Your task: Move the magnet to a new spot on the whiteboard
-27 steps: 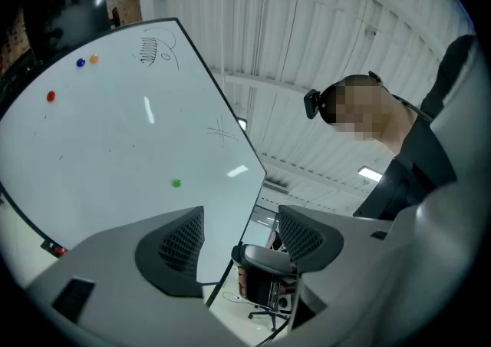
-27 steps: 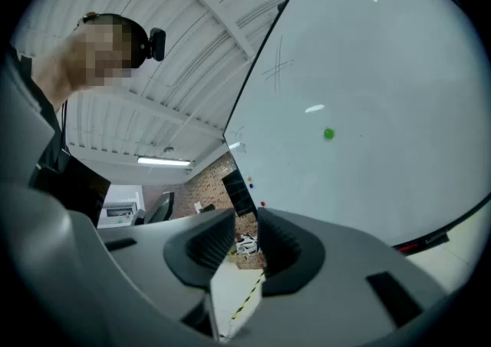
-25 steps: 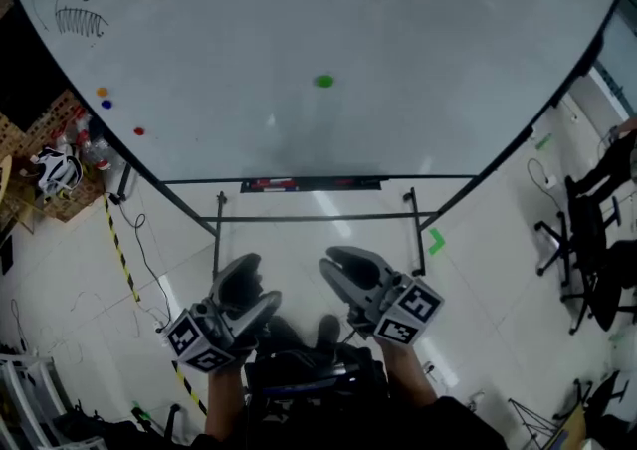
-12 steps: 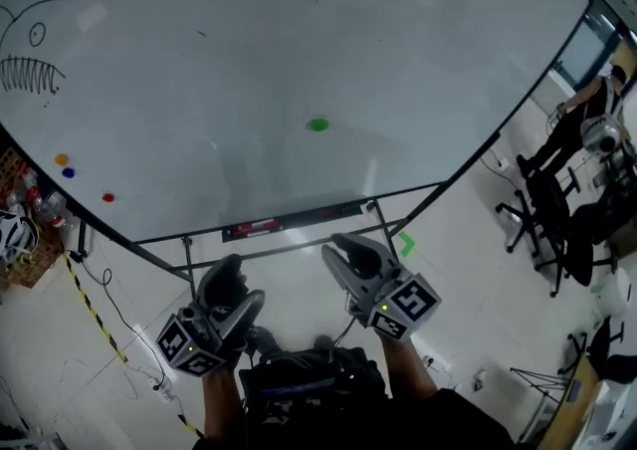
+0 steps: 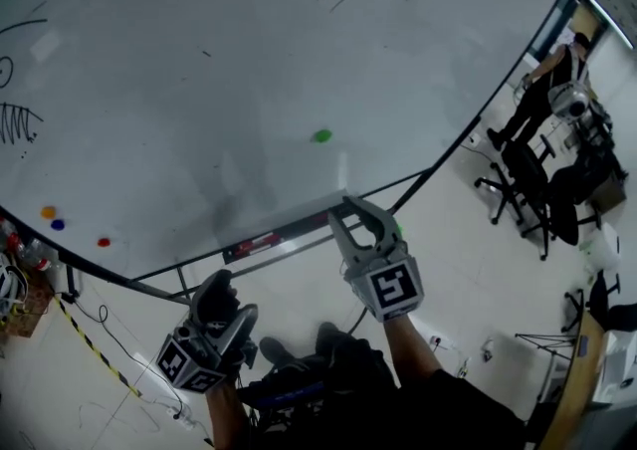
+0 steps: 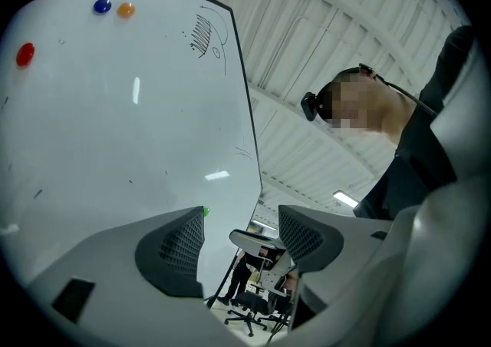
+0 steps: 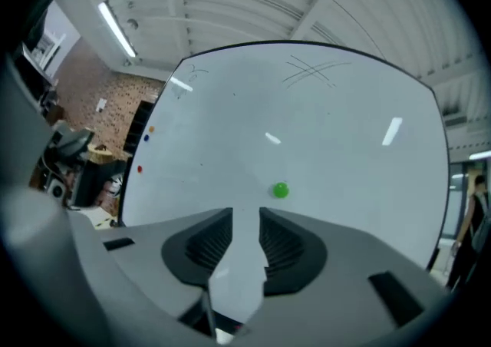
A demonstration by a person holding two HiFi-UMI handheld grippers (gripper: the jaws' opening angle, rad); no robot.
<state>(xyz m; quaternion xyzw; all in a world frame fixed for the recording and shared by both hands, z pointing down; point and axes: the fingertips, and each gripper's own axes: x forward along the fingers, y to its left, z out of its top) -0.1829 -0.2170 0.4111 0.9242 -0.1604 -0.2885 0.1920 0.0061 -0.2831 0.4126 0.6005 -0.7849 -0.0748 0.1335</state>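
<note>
A small green magnet [image 5: 320, 136] sticks to the large whiteboard [image 5: 199, 90], right of its middle. My right gripper [image 5: 361, 218] is raised in front of the board's lower edge, below the magnet and apart from it. Its jaws are opening, with nothing between them. In the right gripper view the green magnet [image 7: 280, 190] shows just above the right gripper [image 7: 245, 226]. My left gripper [image 5: 228, 301] hangs low at the left, open and empty. Past the left gripper [image 6: 242, 238], the green magnet [image 6: 205, 211] peeks over one jaw.
Red [image 5: 104, 242], blue [image 5: 58, 225] and orange [image 5: 47, 211] magnets sit at the board's lower left. A pen tray [image 5: 264, 239] runs under the board. Office chairs [image 5: 528, 179] and a person [image 5: 555, 80] are at the right. Striped tape [image 5: 95, 348] crosses the floor.
My right gripper has risen toward the board's lower edge and its jaws have widened. The left gripper has sunk lower and to the left. The head view has swung right.
</note>
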